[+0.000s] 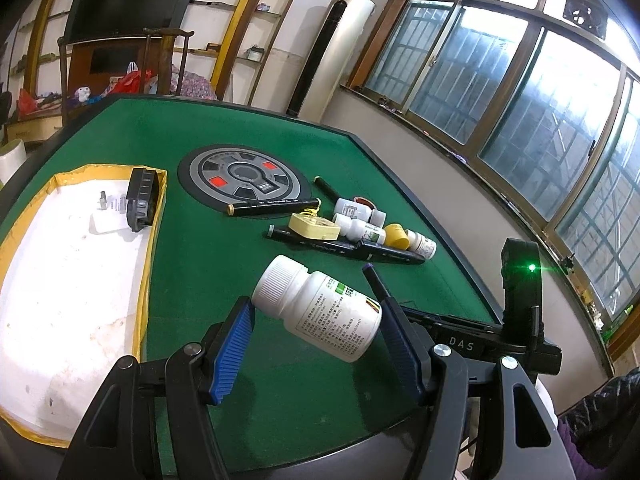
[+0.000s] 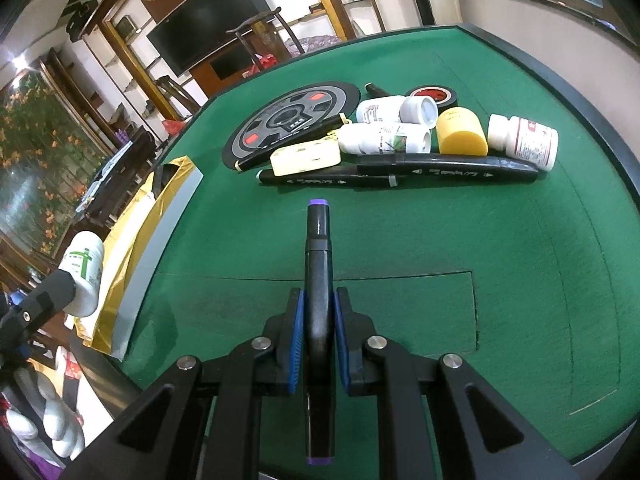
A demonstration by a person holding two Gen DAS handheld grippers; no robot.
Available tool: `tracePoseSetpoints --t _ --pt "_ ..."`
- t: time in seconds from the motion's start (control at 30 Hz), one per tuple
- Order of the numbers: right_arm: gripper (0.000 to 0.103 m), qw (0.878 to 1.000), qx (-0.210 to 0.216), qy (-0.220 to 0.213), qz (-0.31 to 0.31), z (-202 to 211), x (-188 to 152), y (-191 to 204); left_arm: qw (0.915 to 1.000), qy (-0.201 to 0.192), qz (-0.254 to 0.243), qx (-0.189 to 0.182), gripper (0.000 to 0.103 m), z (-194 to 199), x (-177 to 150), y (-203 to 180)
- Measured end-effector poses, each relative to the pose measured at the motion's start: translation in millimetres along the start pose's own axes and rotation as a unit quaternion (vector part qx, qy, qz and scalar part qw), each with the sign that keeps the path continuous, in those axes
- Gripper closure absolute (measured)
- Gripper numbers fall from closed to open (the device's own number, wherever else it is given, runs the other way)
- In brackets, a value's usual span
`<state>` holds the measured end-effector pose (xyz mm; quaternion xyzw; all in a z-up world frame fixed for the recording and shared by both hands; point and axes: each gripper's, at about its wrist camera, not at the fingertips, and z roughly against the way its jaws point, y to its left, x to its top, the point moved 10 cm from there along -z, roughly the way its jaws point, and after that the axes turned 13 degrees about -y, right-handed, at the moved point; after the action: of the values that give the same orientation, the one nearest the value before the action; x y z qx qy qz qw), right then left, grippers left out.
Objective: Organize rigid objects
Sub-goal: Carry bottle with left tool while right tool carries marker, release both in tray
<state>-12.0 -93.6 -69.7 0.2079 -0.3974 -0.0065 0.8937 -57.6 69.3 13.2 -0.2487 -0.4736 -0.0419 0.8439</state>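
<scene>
Left gripper (image 1: 316, 344): we see its jaws pinching a white bottle (image 1: 320, 312) end to end, cap against the left pad, base against the right; the bottle hangs tilted above the desk (image 1: 200, 280).
Right gripper (image 2: 319, 340): our jaws are pressed tight on a black marker (image 2: 318, 280) with purple ends, which runs lengthwise between the pads and points forward over the green felt.
Box (image 1: 72, 280): yellow-rimmed with a white floor, it lies on the desk just left of the held bottle; a black block (image 1: 141, 200) leans in its far corner beside a small paper slip.
Pile (image 2: 400, 144): we count several white bottles, a yellow cap (image 2: 460, 132), a pale yellow case (image 2: 306, 158), a tape roll (image 2: 432, 94) and black markers (image 2: 440, 168) lying together on the far side of the desk, touching one another.
Round panel (image 1: 244, 178): grey and black with red squares, set into the middle of the desk; one marker lies across its near edge.
Right gripper from the left view: it sits just beside the bottle, with a green light on its body.
</scene>
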Motion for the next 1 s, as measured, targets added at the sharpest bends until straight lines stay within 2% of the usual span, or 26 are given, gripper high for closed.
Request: tracePoseSetpoints --t 0.17,0.27,0.33,0.47,0.57,0.67,0.8,0.9,1.0 --pt "0.088 1.0 0.008 0.0 0.002 0 1 6 1.0 -0.004 -0.002 0.004 0.035 0 7 5" --pt "0.089 1.0 0.029 0.004 -0.001 -1 9 19 0.9996 -0.015 0.022 0.0 0.035 5 24 18" --pt "0.089 0.999 0.051 0.0 0.001 1 20 37 0.9994 -0.026 0.021 0.01 0.035 12 38 32" --pt "0.089 0.995 0.101 0.001 0.002 1 41 77 0.9963 -0.045 -0.016 0.072 0.035 28 68 73" --pt "0.089 0.99 0.14 0.016 -0.006 -10 54 113 0.9895 -0.049 -0.044 0.129 0.035 32 87 113" --pt "0.089 0.984 0.172 0.035 -0.01 -31 64 153 0.9833 -0.032 -0.057 0.17 0.035 20 96 154" --pt "0.088 0.978 0.192 0.074 -0.027 -71 60 201 0.9811 0.01 -0.038 0.19 0.035 -6 90 204" --pt "0.088 0.975 0.193 0.108 -0.039 -107 49 230 0.9793 0.039 -0.011 0.198 0.035 -28 84 241" --pt "0.088 0.976 0.176 0.122 -0.03 -141 43 251 0.9765 0.047 0.002 0.21 0.035 -40 86 265"
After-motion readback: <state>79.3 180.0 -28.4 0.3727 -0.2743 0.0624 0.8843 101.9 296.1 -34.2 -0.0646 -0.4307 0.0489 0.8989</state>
